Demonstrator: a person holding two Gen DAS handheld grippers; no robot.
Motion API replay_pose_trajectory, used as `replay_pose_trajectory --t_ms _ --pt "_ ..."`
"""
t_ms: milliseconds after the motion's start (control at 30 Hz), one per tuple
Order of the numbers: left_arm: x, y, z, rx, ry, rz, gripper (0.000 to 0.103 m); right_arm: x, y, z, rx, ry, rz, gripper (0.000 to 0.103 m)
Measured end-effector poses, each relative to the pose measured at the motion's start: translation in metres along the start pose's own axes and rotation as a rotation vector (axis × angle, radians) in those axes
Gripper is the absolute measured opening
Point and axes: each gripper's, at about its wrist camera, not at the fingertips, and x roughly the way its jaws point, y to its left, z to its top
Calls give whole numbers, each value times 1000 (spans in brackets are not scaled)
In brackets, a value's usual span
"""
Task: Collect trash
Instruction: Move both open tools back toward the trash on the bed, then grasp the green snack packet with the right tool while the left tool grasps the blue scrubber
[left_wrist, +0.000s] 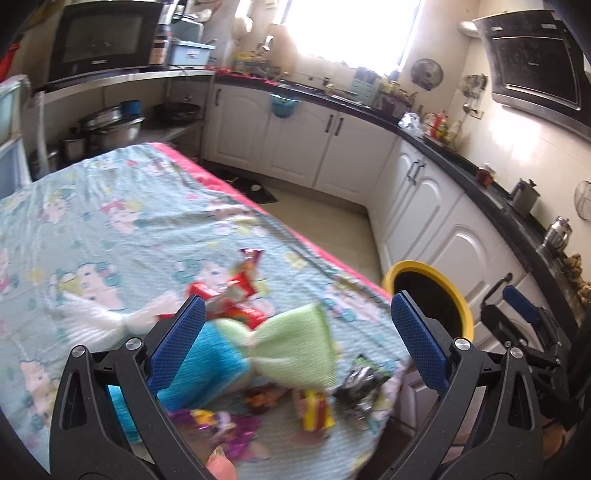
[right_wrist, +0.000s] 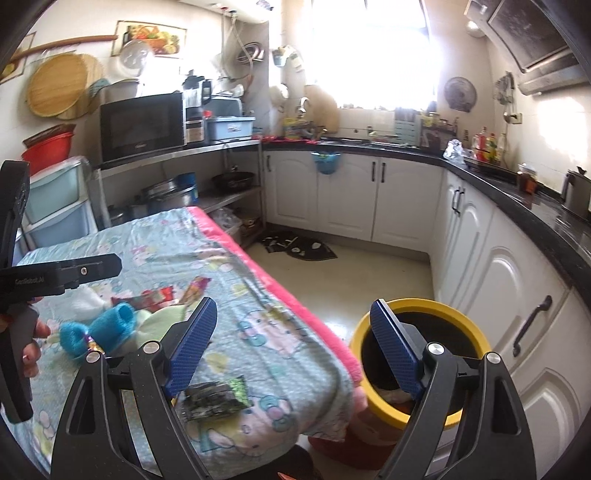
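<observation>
Left gripper: we are holding it wide, empty, above crinkled foil wrappers.
Right gripper: wide, empty.
Care: we are avoiding the knitted socks, targeting the round yellow-rimmed bin.

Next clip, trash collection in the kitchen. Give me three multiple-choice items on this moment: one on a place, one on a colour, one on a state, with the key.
1. Where is the trash bin?
A. on the table
B. on the floor beside the table's corner
C. on the counter

2. What colour is the bin's rim?
A. yellow
B. green
C. white

3. How is the right gripper?
A. shut on a wrapper
B. shut, empty
C. open, empty

Key: B, it stands on the floor beside the covered table; A, the rim is yellow; C, its blue pads are spread with nothing between.
</observation>
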Motion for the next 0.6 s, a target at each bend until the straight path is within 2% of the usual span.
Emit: replay_pose_trajectory --t_ms 200,600 --pt "-23 41 -11 -44 -8 87 92 8 20 -5 -26 24 53 85" --pt "-50 92 -36 -101 16 191 92 27 55 -19 -90 89 140 85"
